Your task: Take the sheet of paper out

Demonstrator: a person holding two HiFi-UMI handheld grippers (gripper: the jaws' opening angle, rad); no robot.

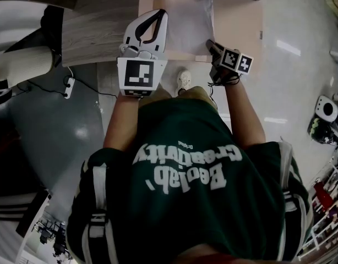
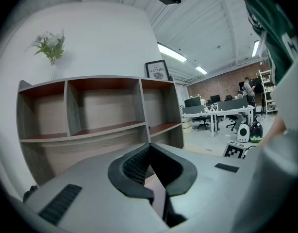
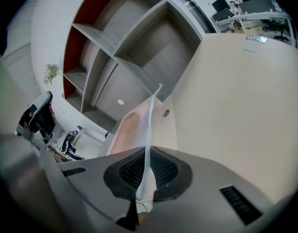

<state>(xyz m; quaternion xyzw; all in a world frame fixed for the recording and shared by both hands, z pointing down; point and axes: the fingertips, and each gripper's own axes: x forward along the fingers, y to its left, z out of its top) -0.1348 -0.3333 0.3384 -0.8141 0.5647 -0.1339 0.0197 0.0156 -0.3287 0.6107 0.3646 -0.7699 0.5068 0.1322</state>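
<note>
A white sheet of paper (image 1: pixel 192 23) stands lifted over the peach table (image 1: pixel 240 26). My right gripper (image 1: pixel 210 42) is shut on its near right corner. In the right gripper view the sheet (image 3: pixel 150 123) rises edge-on from the closed pads of that gripper (image 3: pixel 148 152). A pink folder (image 1: pixel 157 3) lies under the sheet, seen with a round snap in the right gripper view (image 3: pixel 129 125). My left gripper (image 1: pixel 159 13) is shut on the folder's left edge. A thin pink strip of folder (image 2: pixel 157 191) shows between its jaws (image 2: pixel 149 147).
A grey wooden shelf unit (image 2: pixel 91 115) stands just past the table; its top (image 1: pixel 97 26) is at the left. On the floor lie a power strip (image 1: pixel 69 87) and cables. The person's shoe (image 1: pixel 183 80) is under the table edge. Office desks (image 2: pixel 217 111) are far off.
</note>
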